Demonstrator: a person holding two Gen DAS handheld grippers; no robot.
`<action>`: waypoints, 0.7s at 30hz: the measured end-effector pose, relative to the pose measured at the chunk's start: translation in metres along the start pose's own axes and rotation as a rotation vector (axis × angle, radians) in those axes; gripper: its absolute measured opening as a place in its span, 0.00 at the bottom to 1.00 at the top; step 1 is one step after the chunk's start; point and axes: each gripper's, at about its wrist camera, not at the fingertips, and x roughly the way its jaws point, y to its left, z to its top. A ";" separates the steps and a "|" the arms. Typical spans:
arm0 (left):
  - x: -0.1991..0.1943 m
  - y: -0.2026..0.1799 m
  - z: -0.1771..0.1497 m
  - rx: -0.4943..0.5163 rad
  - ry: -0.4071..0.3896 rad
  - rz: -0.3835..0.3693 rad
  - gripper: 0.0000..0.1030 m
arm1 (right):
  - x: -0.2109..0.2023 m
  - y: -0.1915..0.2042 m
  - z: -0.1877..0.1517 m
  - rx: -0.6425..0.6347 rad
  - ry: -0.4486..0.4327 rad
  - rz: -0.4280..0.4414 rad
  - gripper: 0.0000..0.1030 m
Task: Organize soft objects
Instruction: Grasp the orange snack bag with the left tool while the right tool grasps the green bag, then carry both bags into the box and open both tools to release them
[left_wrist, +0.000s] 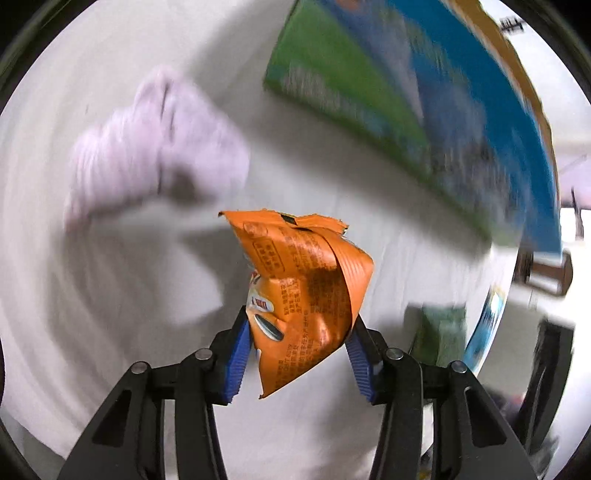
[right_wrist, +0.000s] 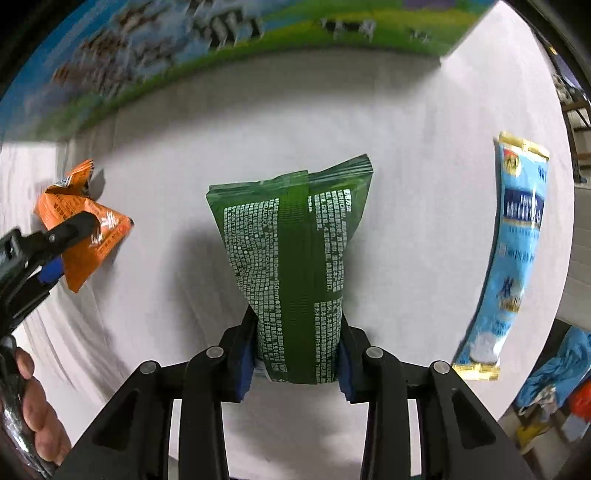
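Holding an orange snack packet in my left gripper, jaws clamped on its lower part, I keep it above the white desk. My right gripper has its jaws clamped on a green packet. A blue packet lies to the right, a printed box beyond.

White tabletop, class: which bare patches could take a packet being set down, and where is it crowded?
Free: the white tabletop between the held green packet and the light blue packet, and the strip below the printed box. In the left wrist view, the cloth below the lilac sock is bare. Crowded: the left, around the orange packet and left gripper.
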 end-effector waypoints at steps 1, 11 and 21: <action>0.004 0.002 -0.006 -0.002 0.017 -0.002 0.45 | 0.002 0.001 -0.005 -0.014 0.003 -0.007 0.37; -0.002 0.023 -0.005 -0.052 -0.040 0.005 0.56 | 0.018 0.014 -0.014 -0.007 -0.052 -0.044 0.45; -0.025 0.013 -0.009 0.055 -0.127 0.074 0.35 | 0.020 0.017 -0.004 0.006 -0.079 -0.065 0.35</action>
